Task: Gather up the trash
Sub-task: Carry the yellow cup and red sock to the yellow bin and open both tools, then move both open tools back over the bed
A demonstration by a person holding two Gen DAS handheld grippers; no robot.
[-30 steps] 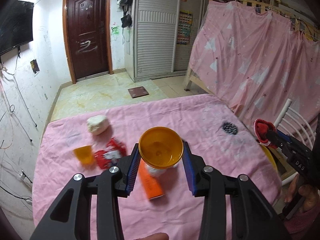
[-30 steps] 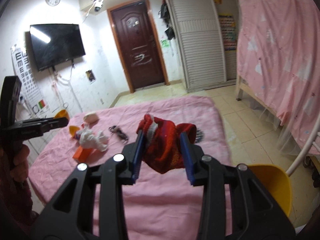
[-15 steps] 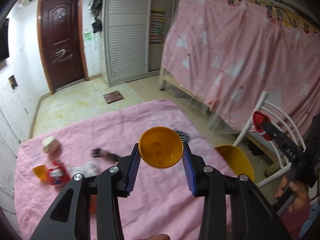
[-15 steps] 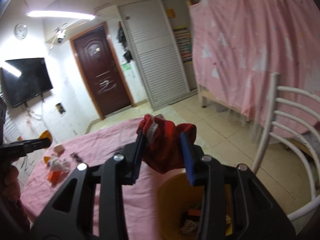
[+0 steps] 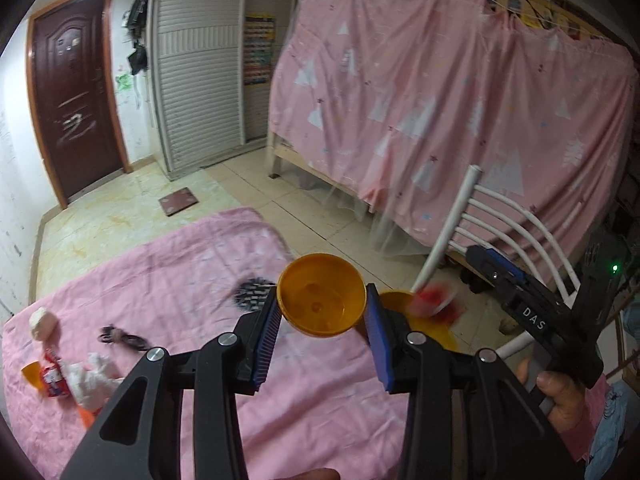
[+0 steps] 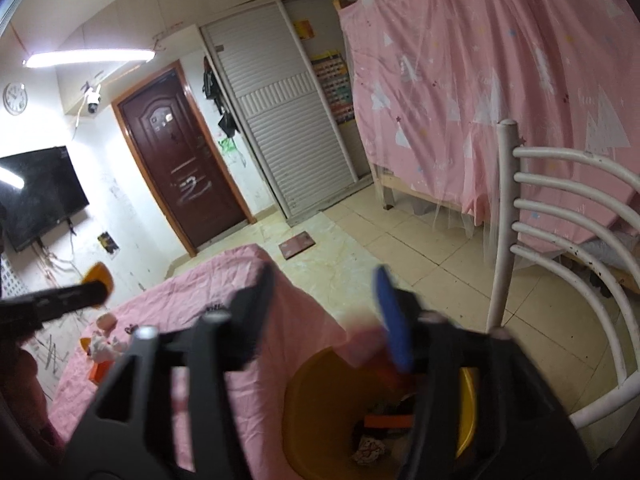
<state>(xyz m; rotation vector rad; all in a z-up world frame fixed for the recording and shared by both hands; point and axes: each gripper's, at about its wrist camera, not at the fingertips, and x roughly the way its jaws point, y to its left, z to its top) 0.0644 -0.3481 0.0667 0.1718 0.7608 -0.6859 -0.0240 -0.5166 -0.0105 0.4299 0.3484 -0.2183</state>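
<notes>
Though clamped, orange cup (image 5: 322, 295) mouth-up.

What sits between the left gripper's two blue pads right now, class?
An orange cup, its open mouth toward the camera, is clamped between the left gripper pads; the left wrist view shows it.

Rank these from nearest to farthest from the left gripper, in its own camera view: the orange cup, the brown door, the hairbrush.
1. Orange cup, clamped in the left gripper.
2. Hairbrush, on the pink cloth just left of the cup.
3. Brown door, far back left.
</notes>
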